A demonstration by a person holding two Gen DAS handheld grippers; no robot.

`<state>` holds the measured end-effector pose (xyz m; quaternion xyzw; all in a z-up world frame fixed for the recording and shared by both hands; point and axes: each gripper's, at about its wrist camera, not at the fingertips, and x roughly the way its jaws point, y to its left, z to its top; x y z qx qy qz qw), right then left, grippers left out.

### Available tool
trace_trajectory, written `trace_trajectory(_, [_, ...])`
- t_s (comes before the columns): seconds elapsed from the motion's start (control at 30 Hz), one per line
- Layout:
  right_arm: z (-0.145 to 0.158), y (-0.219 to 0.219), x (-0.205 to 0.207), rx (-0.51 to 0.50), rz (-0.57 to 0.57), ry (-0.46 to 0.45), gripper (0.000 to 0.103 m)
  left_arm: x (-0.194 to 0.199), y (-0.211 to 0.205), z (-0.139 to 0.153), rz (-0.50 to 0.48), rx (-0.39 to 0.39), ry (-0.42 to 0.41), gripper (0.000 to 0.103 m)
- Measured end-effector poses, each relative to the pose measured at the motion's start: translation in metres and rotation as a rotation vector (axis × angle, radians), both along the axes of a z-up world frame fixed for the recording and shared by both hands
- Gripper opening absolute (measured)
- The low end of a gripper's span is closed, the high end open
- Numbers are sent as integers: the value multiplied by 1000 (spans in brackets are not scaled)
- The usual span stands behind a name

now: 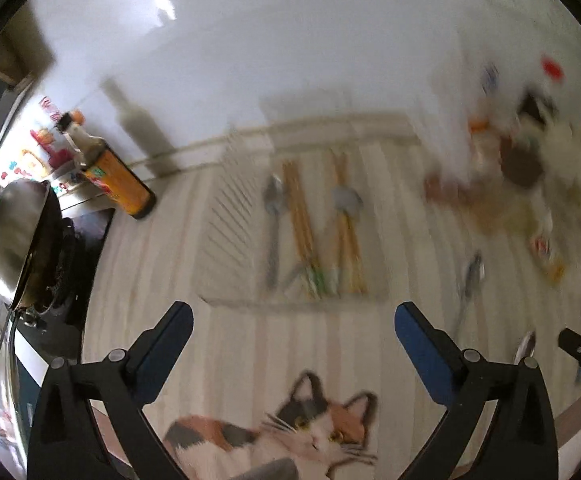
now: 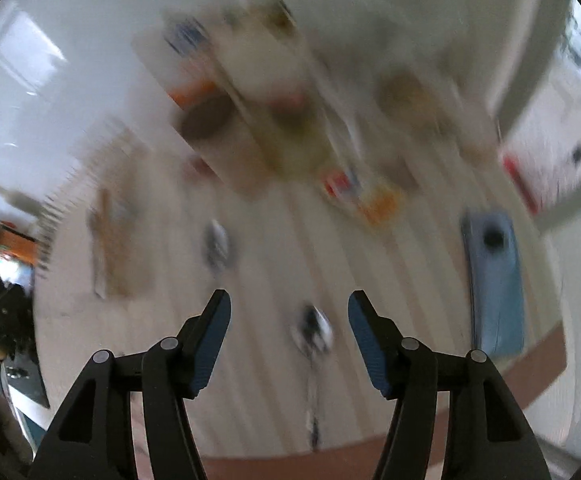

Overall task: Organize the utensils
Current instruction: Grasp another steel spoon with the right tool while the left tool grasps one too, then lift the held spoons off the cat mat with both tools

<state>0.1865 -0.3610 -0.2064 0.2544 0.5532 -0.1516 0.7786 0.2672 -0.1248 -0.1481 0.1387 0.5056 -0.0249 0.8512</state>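
Note:
A clear utensil tray (image 1: 226, 240) lies on the striped mat and holds a metal spoon (image 1: 273, 216), orange chopsticks (image 1: 300, 220) and a second spoon (image 1: 346, 200). My left gripper (image 1: 292, 322) is open and empty, just in front of the tray. Two loose spoons lie to the tray's right: one (image 1: 470, 280) farther, one (image 1: 524, 346) near the right gripper's tip. In the blurred right wrist view, my right gripper (image 2: 288, 312) is open, with a spoon (image 2: 314, 332) lying between and below its fingers; another spoon (image 2: 218, 244) lies beyond.
A soy sauce bottle (image 1: 110, 168) stands at the back left by a wok (image 1: 14, 232) on the stove. Jars and packets (image 1: 522, 160) crowd the back right. A blue object (image 2: 494, 272) lies at the right. A cat picture (image 1: 290, 428) marks the mat's near edge.

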Motion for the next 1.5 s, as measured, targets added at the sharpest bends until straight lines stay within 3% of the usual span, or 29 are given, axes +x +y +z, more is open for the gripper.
trace_trajectory(0.2, [-67, 11, -18, 44, 45, 116, 55, -20, -37, -46, -75, 75, 84, 103])
trace_trajectory(0.3, [-80, 27, -17, -41, 111, 128, 46, -23, -47, -58, -87, 98, 108, 103])
trace_trajectory(0.37, [-84, 37, -14, -122, 155, 149, 24, -23, -52, -62, -95, 102, 117, 103])
trace_trajectory(0.4, [-86, 38, -13, -165, 157, 158, 7, -23, -56, -64, -102, 102, 124, 103])
trace_trajectory(0.53, [-93, 14, -9, -159, 110, 144, 7, -19, -79, -76, -148, 76, 185, 103])
trace_trajectory(0.63, [-97, -12, -4, -140, 67, 142, 7, -10, -104, -91, -191, 54, 250, 96])
trace_trajectory(0.77, [-103, -44, 0, -111, 35, 142, 7, 7, -132, -111, -221, 57, 318, 70])
trace_trajectory(0.9, [-110, -61, 0, -78, 23, 134, 7, 23, -148, -126, -235, 74, 343, 58])
trace_trajectory(1.0, [-113, -66, -7, -71, 19, 129, 7, 30, -152, -132, -238, 71, 367, 44])
trace_trajectory(1.1, [-114, -73, -13, -71, 15, 126, 7, 35, -154, -133, -242, 27, 380, 20])
trace_trajectory(1.13, [-112, -75, -12, -70, 14, 127, 7, 35, -155, -133, -242, 20, 385, 8])
trace_trajectory(1.17, [-110, -77, -6, -69, 15, 131, 7, 34, -157, -134, -243, 20, 386, 5])
trace_trajectory(1.3, [-111, -73, -6, -82, 26, 142, 7, 28, -158, -135, -251, 34, 373, 4])
trace_trajectory(1.5, [-118, -51, -7, -61, 71, 158, 7, -17, -129, -137, -221, 51, 385, 4])
